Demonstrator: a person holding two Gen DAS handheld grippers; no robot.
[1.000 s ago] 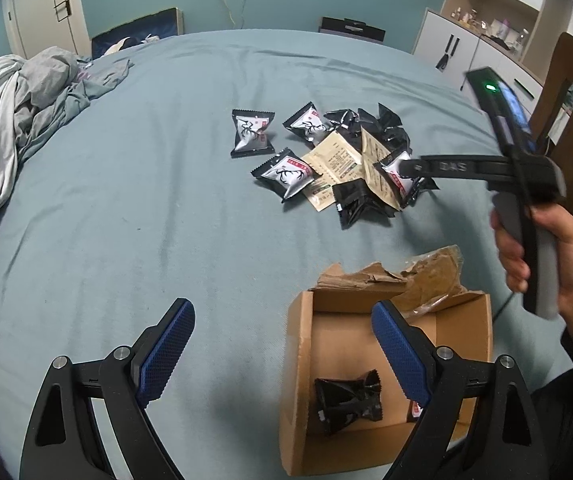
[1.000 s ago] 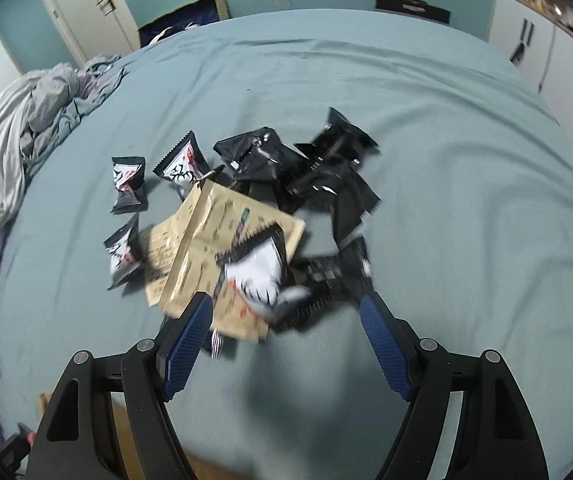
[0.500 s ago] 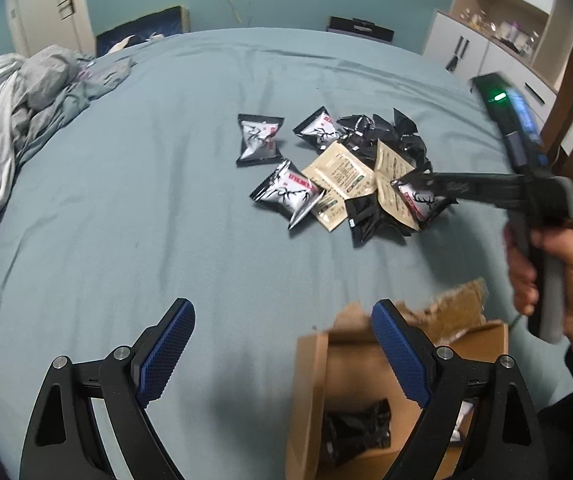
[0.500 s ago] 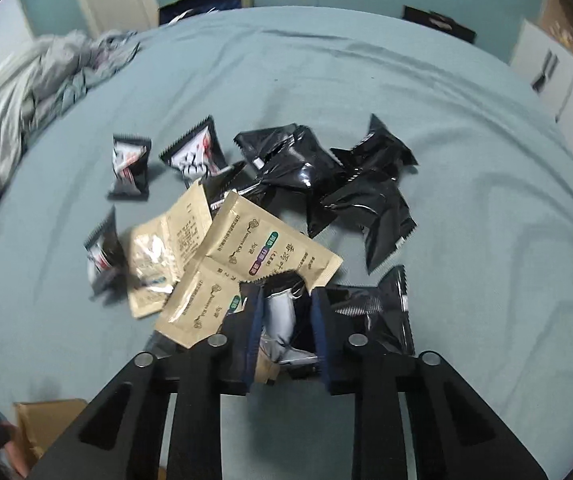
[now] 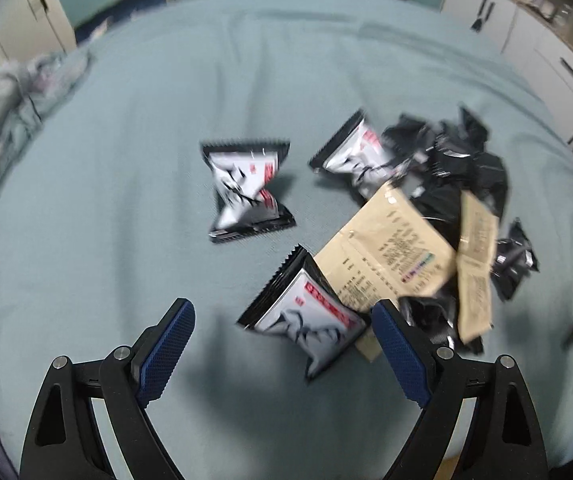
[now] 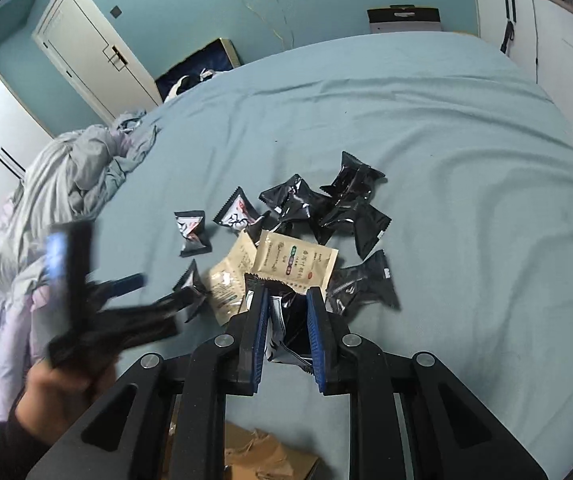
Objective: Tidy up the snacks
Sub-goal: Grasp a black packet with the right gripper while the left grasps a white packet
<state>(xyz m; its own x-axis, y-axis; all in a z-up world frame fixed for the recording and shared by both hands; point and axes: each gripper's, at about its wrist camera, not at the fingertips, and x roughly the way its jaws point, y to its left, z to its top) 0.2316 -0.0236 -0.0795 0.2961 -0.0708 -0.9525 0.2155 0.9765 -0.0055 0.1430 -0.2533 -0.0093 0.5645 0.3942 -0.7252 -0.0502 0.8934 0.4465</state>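
A pile of snack packets lies on the blue bed [image 5: 126, 160]: black-and-white ones, plain black ones [image 6: 350, 216] and tan sachets [image 6: 294, 260]. My left gripper [image 5: 282, 340] is open, low over the bed, with a black-and-white packet [image 5: 306, 320] between its fingers, untouched. My right gripper [image 6: 286, 320] is shut on a black-and-white packet [image 6: 282, 328] and holds it lifted above the pile. The left gripper also shows blurred in the right wrist view [image 6: 126, 304].
A brown cardboard box [image 6: 262, 456] sits below my right gripper at the bed's near edge. Crumpled grey bedding [image 6: 66, 184] lies at the left. White cupboards [image 6: 546, 32] stand at the right, a door [image 6: 94, 52] at the back left.
My right gripper closed on a black-and-white packet and lifted it back from the pile. My left gripper moved forward from above the box to the packets.
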